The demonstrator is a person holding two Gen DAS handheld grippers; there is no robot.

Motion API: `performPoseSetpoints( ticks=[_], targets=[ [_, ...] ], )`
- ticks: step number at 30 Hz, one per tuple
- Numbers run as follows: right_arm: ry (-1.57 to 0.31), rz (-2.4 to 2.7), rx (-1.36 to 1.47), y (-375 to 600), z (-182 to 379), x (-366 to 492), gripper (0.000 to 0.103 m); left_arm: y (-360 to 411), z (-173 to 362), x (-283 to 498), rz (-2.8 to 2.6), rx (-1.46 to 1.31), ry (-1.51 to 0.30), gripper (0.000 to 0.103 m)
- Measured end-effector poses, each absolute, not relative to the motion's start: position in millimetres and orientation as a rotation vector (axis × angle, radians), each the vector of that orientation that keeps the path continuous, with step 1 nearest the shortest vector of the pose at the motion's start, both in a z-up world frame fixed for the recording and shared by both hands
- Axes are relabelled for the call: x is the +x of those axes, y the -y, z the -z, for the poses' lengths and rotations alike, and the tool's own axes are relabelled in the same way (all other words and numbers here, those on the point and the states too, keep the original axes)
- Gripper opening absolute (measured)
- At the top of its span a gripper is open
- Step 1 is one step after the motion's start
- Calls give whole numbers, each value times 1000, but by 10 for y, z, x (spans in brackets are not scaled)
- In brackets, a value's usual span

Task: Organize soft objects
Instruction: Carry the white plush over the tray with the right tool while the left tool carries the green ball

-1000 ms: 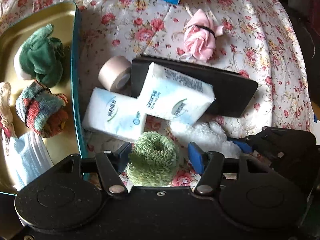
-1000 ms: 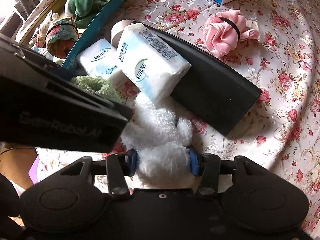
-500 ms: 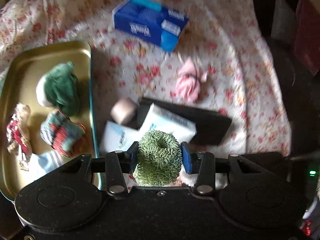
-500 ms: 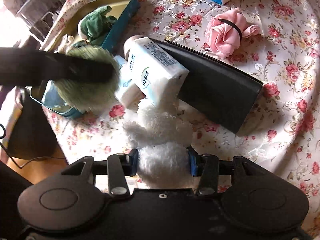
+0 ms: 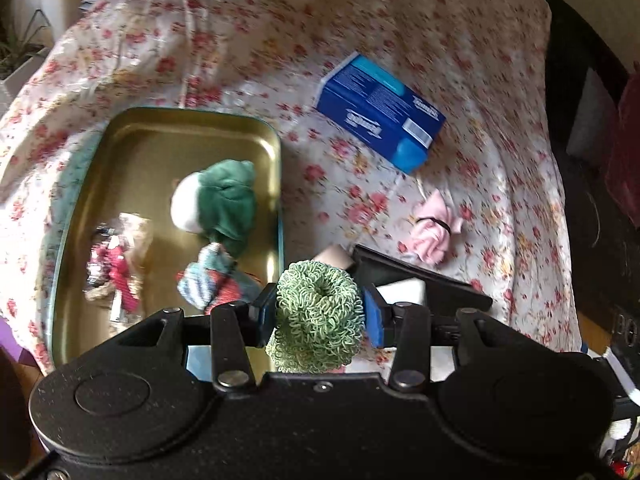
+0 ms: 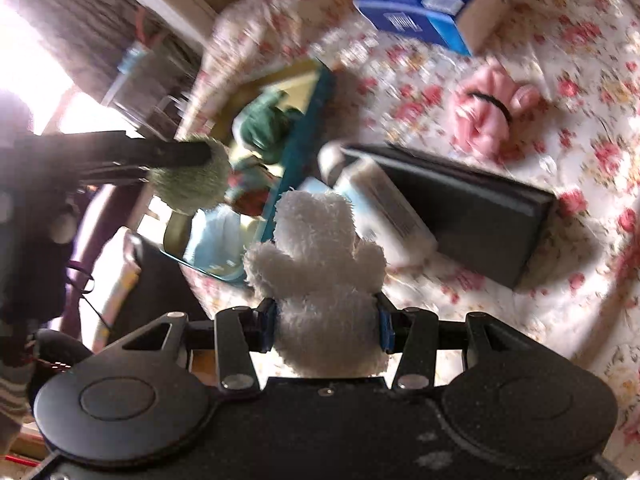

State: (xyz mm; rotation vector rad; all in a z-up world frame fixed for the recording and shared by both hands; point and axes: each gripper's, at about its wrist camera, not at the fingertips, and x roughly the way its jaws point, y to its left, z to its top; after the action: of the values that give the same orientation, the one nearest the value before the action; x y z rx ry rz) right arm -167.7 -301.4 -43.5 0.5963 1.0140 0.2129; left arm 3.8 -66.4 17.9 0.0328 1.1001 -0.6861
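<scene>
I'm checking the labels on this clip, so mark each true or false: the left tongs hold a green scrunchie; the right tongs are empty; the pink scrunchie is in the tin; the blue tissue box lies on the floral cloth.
1. Left tongs hold the green scrunchie: true.
2. Right tongs are empty: false, they are shut on a white plush toy.
3. Pink scrunchie is in the gold tin: false, it lies on the floral cloth.
4. Blue tissue box lies on the cloth: true.
</scene>
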Motion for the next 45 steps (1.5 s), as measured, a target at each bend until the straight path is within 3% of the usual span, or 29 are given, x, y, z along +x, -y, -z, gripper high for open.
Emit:
performPoseSetpoints(
  ticks=[9,20,36,45],
  targets=[
    [-874,-259,563,2973,205,-1789,46,164,-263,228,584,-42,-1071,44],
    [-884,-211,562,2970,256,-1745,46,-269,-94,467,390,-13,-1108,44],
    [-868,-152,521,2838,161,-1624,46,-223,158,570,372,50,-1219,45],
    [-844,-192,562,2411,-89,-950,46,-213,179,576,374,60,-1235,45]
  ],
)
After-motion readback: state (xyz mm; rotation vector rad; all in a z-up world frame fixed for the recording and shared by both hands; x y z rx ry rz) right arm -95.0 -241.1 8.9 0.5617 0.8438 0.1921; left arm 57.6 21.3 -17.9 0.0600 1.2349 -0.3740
